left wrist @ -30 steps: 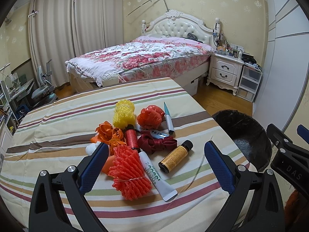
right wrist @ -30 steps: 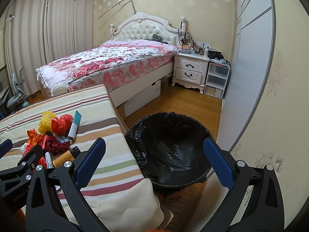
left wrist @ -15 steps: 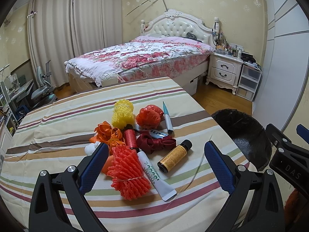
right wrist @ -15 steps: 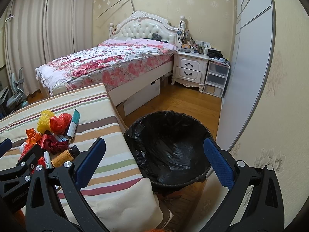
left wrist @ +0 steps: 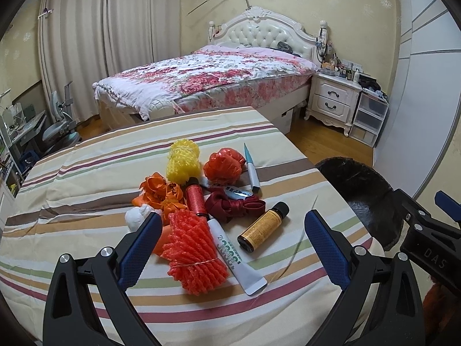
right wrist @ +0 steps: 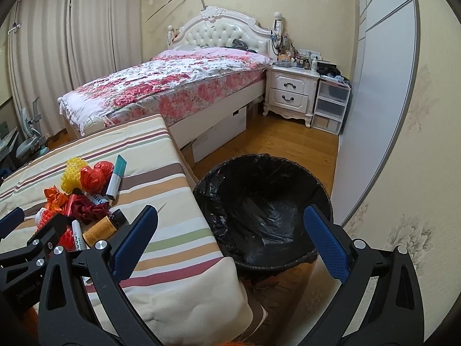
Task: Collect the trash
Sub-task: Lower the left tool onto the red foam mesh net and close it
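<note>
A heap of trash lies on the striped table [left wrist: 86, 173]: a red foam net [left wrist: 193, 253], a white tube [left wrist: 236, 259], a brown bottle [left wrist: 263, 226], a dark red ribbon [left wrist: 233, 206], a yellow foam net [left wrist: 183, 163], an orange-red plastic ball [left wrist: 223, 167], orange wrappers [left wrist: 161, 190] and a teal-capped tube [left wrist: 252, 170]. My left gripper [left wrist: 230, 245] hovers open just in front of the red net and bottle, holding nothing. The black-lined trash bin [right wrist: 259, 210] stands on the floor right of the table. My right gripper [right wrist: 230, 242] hangs open over the bin's near rim, empty.
A bed with a floral cover [left wrist: 216, 77] stands behind the table. A white nightstand [right wrist: 291, 92] and plastic drawers [right wrist: 331, 106] sit at the back right, beside a grey wardrobe [right wrist: 374, 86]. Wooden floor [right wrist: 273, 141] lies between bed and bin. A desk chair [left wrist: 57, 127] is at far left.
Both views have shifted only slightly; the grippers stay open and empty, and the trash heap has not moved.
</note>
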Demonstrator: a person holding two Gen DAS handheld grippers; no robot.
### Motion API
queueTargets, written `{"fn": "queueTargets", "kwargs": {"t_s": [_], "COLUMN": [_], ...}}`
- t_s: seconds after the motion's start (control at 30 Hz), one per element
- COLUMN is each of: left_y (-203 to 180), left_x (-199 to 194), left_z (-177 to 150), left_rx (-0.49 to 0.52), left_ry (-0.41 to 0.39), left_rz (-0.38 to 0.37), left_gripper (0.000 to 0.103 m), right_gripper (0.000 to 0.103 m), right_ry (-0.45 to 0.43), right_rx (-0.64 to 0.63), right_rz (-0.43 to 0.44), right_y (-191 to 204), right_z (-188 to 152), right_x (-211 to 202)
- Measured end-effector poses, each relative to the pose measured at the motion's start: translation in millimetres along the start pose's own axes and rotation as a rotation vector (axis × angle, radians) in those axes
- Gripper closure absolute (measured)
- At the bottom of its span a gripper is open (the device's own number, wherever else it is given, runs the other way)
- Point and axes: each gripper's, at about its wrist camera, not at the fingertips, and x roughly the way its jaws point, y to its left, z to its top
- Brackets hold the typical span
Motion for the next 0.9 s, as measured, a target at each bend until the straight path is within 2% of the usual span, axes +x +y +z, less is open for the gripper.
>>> {"fn": "queueTargets", "kwargs": {"t_s": [0.13,0.3,0.4,0.43,0.5,0.77,0.9], "left_y": [17,44,61,67,77,104,100], "left_x": [-3,-5,-5,-5,-4,6,5], "left_z": [6,0,-4,-4,-6,-10,-9], "left_rx": [-0.013,-0.025,-0.028,-0.030,-0.036,-0.085,-0.093], "left_ry": [0.003,0.001,0.005,0.008,0.019,0.072,0.078], "left_rz": [0.020,0.056,0.085,0.093,0.108,0.081,0.050], "left_gripper": [0.007,0.007,0.009,0.010,0.027,0.028,0.026], "right_gripper": [0.005,0.022,0.025,0.025,0.029,0.031,0.031], "right_ry": [0.015,0.046,0.069,0.073,0.081,0.115,0.121], "right_rx": [-0.007,-0.030,-0.048,-0.055,-0.068,-0.111,-0.115], "right_rz": [0.011,0.039,0.059,0.064,0.075,0.121,0.126], "right_y": [5,14,28,31,37,63,67], "right_z": [-3,-6,2,1,2,3,3], "right_x": [-1,-1,6,6,9,23,25]}}
